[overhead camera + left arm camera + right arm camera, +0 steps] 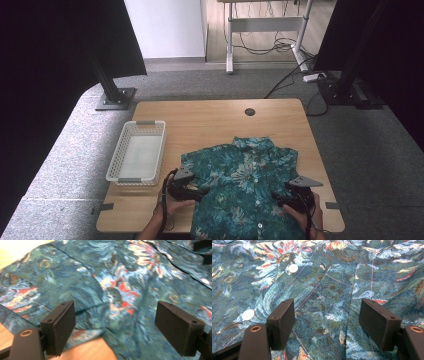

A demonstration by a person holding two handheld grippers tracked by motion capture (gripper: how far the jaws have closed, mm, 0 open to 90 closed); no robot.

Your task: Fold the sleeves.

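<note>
Shirt (245, 190) lies flat on table (210, 117), hem cut off at bottom edge. Left gripper (115, 322) & right gripper (327, 325): jaws apart over cloth, nothing clamped. Left gripper view blurry. Basket (136, 152) beside shirt.

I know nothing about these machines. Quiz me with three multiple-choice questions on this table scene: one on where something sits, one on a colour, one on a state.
1. Where is the white basket?
A. Left of the shirt
B. On the shirt
C. On the floor

2. The shirt's main colour?
A. Yellow
B. Teal, floral print
C. Plain white

3. How do the right gripper's jaws stand?
A. Clamped on a button
B. Holding the basket
C. Open over the cloth

Answers: 1 A, the high view shows it beside the shirt on the table. 2 B, teal with red flowers. 3 C, a wide gap between the jaws shows cloth.
</note>
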